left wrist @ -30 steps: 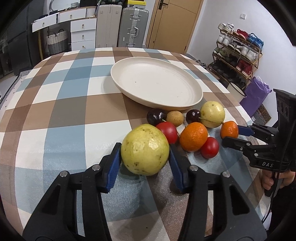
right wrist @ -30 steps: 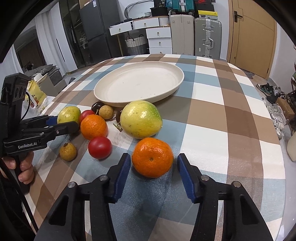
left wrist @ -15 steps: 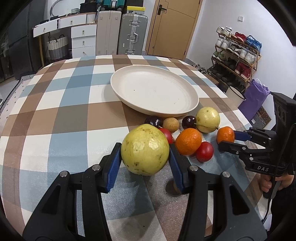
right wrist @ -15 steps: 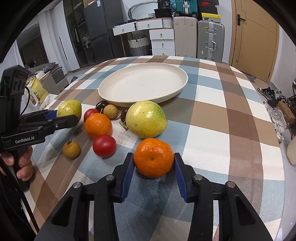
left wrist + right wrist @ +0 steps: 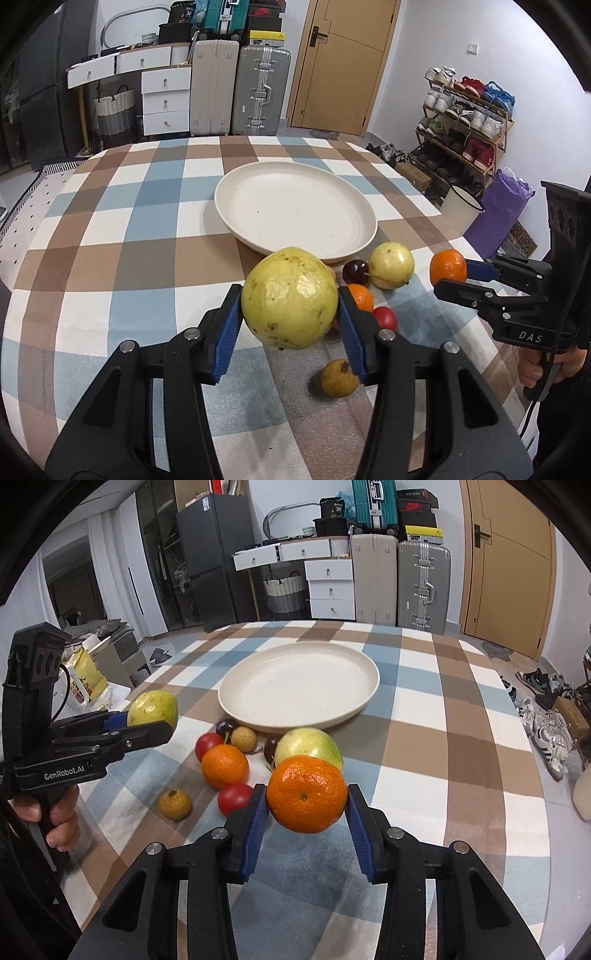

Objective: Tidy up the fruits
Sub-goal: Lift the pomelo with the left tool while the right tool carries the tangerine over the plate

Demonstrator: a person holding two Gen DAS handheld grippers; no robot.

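The left hand-held gripper (image 5: 290,314) clamps a yellow guava (image 5: 289,297), the right hand-held gripper (image 5: 306,821) an orange (image 5: 306,799) — both lifted just before the empty plate (image 5: 295,243), likely for placing there.

At twelve o'clock beyond the checked tablecloth (image 5: 110,229) stand two suitcases — a cream suitcase (image 5: 214,86) and a grey suitcase (image 5: 263,92) just beside it. A white drawer unit (image 5: 166,99) sits at eleven o'clock, with a woven basket (image 5: 115,110) to its left. The wooden door (image 5: 343,62) is at one o'clock, a shoe rack (image 5: 465,122) at two o'clock, and below it a purple bag (image 5: 498,210) beside a white bucket (image 5: 461,206) — a dark fridge (image 5: 207,565) shows at eleven o'clock in the right view
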